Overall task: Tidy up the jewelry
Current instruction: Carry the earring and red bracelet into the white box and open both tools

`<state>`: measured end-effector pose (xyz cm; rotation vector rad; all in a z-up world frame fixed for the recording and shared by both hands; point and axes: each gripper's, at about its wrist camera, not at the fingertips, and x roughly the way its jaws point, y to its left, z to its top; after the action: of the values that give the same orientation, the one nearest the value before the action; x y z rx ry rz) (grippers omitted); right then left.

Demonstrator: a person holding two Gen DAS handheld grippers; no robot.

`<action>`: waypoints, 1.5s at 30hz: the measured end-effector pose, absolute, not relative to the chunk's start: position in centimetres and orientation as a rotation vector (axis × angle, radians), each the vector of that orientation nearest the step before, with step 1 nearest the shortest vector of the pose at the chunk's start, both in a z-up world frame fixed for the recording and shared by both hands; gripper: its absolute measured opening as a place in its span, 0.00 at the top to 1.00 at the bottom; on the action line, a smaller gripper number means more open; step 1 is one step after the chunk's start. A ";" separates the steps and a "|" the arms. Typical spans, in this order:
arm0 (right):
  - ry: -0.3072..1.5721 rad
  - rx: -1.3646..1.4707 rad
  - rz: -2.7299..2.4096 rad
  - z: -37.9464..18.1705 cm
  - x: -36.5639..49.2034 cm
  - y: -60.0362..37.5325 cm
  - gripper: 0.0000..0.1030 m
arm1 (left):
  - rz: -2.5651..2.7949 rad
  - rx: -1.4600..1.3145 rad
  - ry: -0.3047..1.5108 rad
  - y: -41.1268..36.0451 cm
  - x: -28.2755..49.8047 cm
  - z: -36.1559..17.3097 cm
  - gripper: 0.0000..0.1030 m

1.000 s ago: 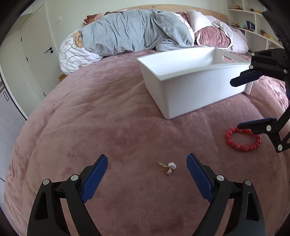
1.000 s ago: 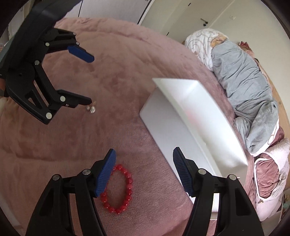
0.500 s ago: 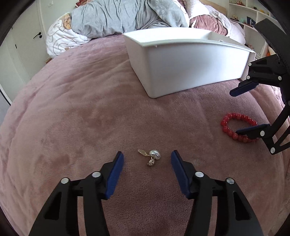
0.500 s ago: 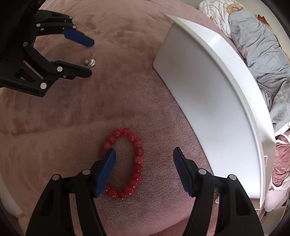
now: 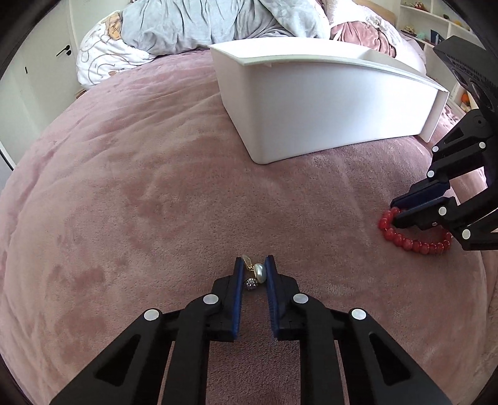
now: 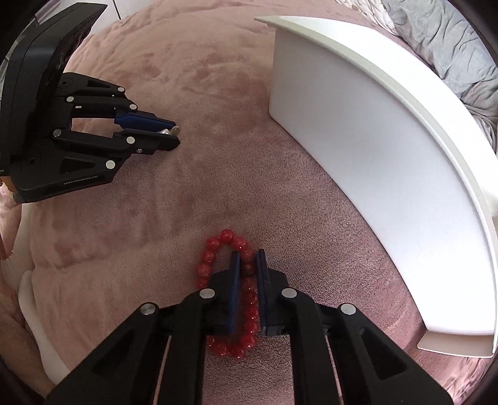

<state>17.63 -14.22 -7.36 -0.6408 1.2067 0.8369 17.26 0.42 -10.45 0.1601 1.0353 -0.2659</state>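
A pearl earring (image 5: 257,272) with gold parts and a small sparkly bead lies on the pink bedspread. My left gripper (image 5: 255,264) is shut on the earring, its blue pads pressing the pearl; it also shows in the right wrist view (image 6: 169,134). A red bead bracelet (image 6: 218,258) lies on the bedspread. My right gripper (image 6: 248,258) is shut on one side of the bracelet, low on the bed; it also shows in the left wrist view (image 5: 401,212), on the bracelet (image 5: 414,244).
A white plastic bin (image 5: 326,102) stands on the bed beyond both grippers; it also shows in the right wrist view (image 6: 389,131). Grey and pink bedding (image 5: 202,25) is piled at the head of the bed. Shelves (image 5: 435,28) stand at the far right.
Both grippers came down to the bedspread and closed: the left on the pearl earring, the right on the red bracelet. Both were open before.
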 end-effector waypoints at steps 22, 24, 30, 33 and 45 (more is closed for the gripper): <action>0.855 -0.371 0.875 2.3 19.0 -15.8 0.90 | -0.099 0.132 0.850 2.2 19.9 -1.8 0.82; 0.815 -0.356 0.862 3.6 18.5 -16.2 0.90 | -0.099 0.147 0.820 1.8 19.8 -0.4 0.82; 0.702 -0.272 0.834 7.1 18.5 -17.9 0.90 | -0.113 0.155 0.756 0.2 20.3 3.6 0.82; 0.651 -0.247 0.797 8.3 18.9 -18.9 0.90 | -0.124 0.168 0.736 -1.3 21.0 4.9 0.82; 0.570 -0.138 0.637 10.7 21.9 -25.1 0.90 | -0.178 0.196 0.721 -7.8 24.3 5.7 0.82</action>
<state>21.85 -25.13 10.65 -0.1381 0.5704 0.6369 24.27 -7.85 5.66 0.1957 0.7214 -0.1779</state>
